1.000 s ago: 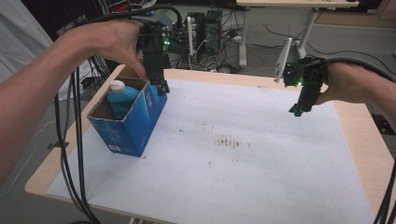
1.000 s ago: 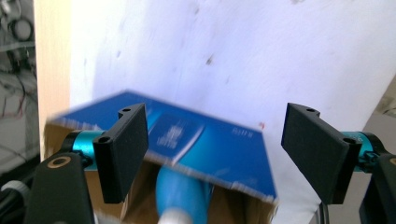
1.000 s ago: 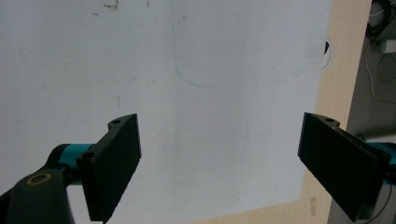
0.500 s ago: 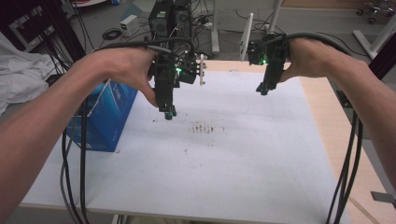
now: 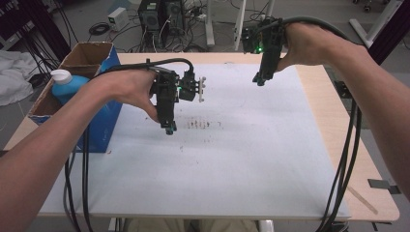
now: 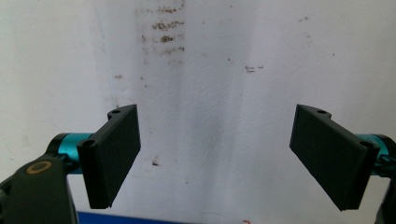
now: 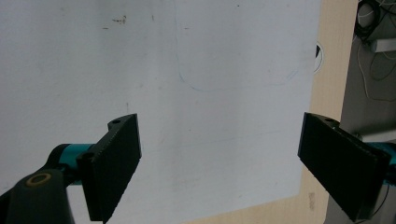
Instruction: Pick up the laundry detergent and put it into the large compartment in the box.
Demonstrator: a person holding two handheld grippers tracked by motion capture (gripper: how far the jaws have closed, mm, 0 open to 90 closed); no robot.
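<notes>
Both grippers point(image 5: 168, 129) point(image 5: 259, 79) wide-fingered, empty, above bare white sheet point(image 5: 241, 164); box point(image 5: 104, 130) at left edge.

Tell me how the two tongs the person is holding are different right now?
The left tongs hang over the middle of the white mat, by the brown stains; the right tongs hang near the mat's far edge. The left tongs are nearer the blue box. Both point down, wide open, holding nothing.
</notes>
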